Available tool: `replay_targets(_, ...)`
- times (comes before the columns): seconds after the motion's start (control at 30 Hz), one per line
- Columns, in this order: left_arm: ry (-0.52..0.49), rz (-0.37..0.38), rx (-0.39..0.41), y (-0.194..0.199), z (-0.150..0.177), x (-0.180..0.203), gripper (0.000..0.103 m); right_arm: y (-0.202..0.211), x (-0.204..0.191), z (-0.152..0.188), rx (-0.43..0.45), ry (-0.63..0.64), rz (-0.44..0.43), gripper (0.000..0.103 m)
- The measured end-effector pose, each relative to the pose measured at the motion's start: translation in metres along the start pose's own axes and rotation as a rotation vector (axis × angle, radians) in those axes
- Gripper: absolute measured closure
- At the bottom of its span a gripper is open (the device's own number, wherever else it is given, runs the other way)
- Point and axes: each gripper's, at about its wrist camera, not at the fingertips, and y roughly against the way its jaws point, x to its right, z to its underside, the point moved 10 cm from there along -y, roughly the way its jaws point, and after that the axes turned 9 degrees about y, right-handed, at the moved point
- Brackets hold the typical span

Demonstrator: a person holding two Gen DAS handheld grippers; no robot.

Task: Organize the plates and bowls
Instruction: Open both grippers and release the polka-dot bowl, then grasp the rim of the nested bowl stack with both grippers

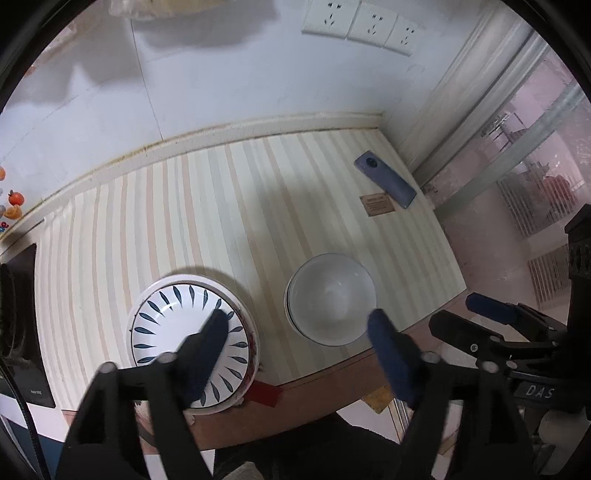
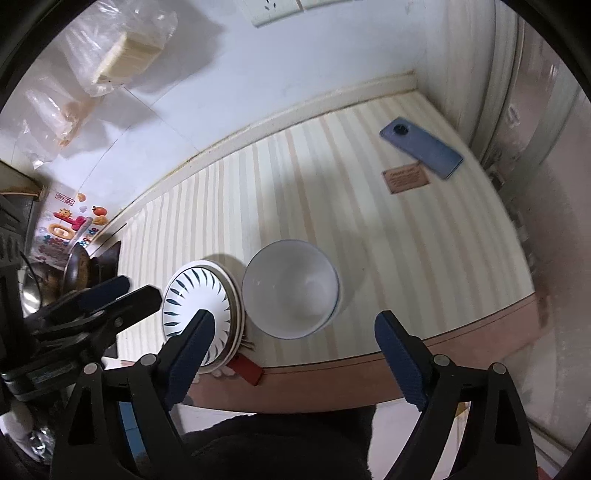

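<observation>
A stack of plates topped by a white plate with blue leaf marks (image 1: 184, 325) sits near the front edge of the striped table (image 1: 240, 206). A stack of plain white bowls (image 1: 330, 299) stands just to its right. My left gripper (image 1: 299, 321) is open and empty, held above and between the two stacks. In the right wrist view the plates (image 2: 201, 306) and the bowls (image 2: 291, 290) appear side by side. My right gripper (image 2: 295, 325) is open and empty, above the bowls' near side. The left gripper also shows there at the left (image 2: 110, 295).
A blue phone (image 1: 386, 179) lies at the table's far right corner beside a small brown label (image 1: 376, 205). A wall with sockets (image 1: 356, 24) bounds the far side. A dark pan (image 2: 79, 267) and stove sit to the left. A red tag (image 2: 247, 369) hangs at the front edge.
</observation>
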Motion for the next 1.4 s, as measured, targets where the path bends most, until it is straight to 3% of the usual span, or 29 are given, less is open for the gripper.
replay_targets(0.1,0.009,0.008,0.001,0.005,0.003,0.000,0.023,0.009,-0.001,0.002,0.013,0.004,0.023,0.011)
replay_targets(0.23,0.016,0.012,-0.003,0.005,0.006,-0.001,0.013,0.019,-0.001,0.006,0.019,0.004,0.022,0.010)
replay_targets(0.4,0.036,0.000,-0.016,-0.008,0.007,-0.003,0.013,0.018,0.004,0.007,0.018,0.000,0.028,0.009)
replay_targets(0.67,0.070,-0.005,-0.089,-0.071,0.001,-0.016,0.013,-0.021,0.031,0.008,-0.009,-0.064,0.001,0.008)
replay_targets(0.87,0.160,0.046,-0.222,-0.133,0.002,-0.025,0.013,-0.079,0.058,0.015,-0.071,-0.161,-0.104,0.008)
replay_targets(1.13,0.214,0.115,-0.387,-0.194,0.013,-0.019,0.018,-0.165,0.070,0.029,-0.166,-0.301,-0.344,0.008)
replay_targets(1.3,0.227,0.141,-0.425,-0.211,0.021,-0.015,0.018,-0.198,0.063,0.033,-0.203,-0.288,-0.400,0.008)
replay_targets(1.37,0.234,0.168,-0.434,-0.216,0.023,-0.012,0.023,-0.210,0.058,0.034,-0.218,-0.288,-0.428,0.008)
replay_targets(1.4,0.233,0.181,-0.437,-0.217,0.025,-0.009,0.031,-0.214,0.055,0.034,-0.220,-0.285,-0.437,0.008)
